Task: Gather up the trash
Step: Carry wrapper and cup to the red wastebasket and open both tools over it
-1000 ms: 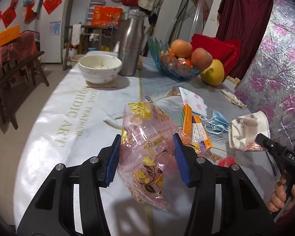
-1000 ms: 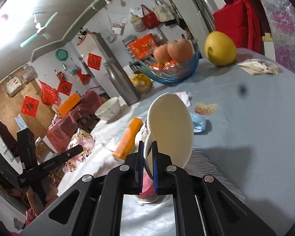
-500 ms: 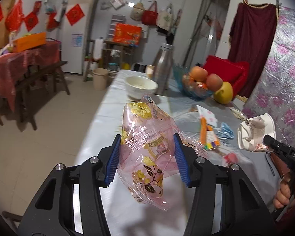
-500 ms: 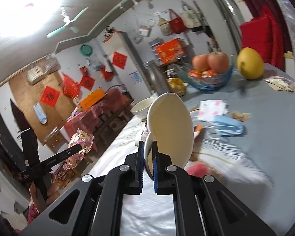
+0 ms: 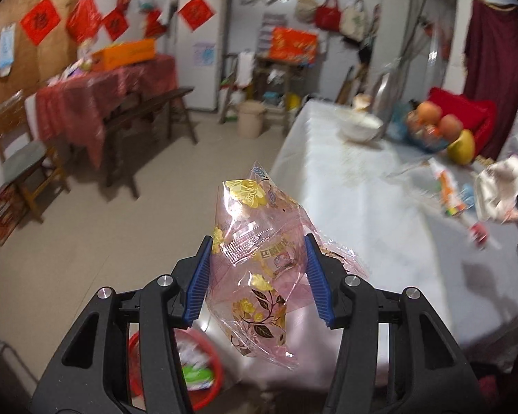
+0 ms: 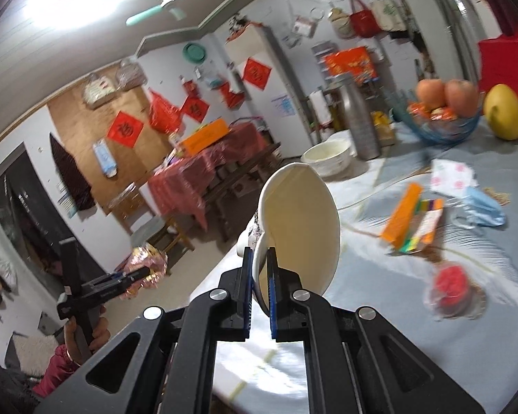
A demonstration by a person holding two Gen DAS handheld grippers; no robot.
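My left gripper (image 5: 257, 262) is shut on a crumpled pink plastic wrapper (image 5: 259, 258) with gold flowers, held in the air beyond the table's left edge, above the floor. A red bin (image 5: 203, 369) with trash in it sits below, partly hidden by the gripper. My right gripper (image 6: 259, 276) is shut on the rim of a white paper bowl (image 6: 300, 227), tilted on edge over the table's near corner. The bowl also shows at the right edge of the left wrist view (image 5: 500, 189). The wrapper shows small in the right wrist view (image 6: 148, 265).
On the grey table (image 6: 380, 310) lie an orange packet (image 6: 402, 214), a colourful packet (image 6: 424, 227), a blue face mask (image 6: 483, 210), a white tissue pack (image 6: 452, 176) and a red-filled plastic cup (image 6: 452, 286). Farther back stand a white bowl (image 6: 326, 158), a metal flask (image 6: 359, 120), a fruit bowl (image 6: 442, 117) and a pomelo (image 6: 504, 110).
Both grippers have swung left, away from the table. The wrapper has moved from above the tablecloth to over the floor, and the red bin has come into view below it.
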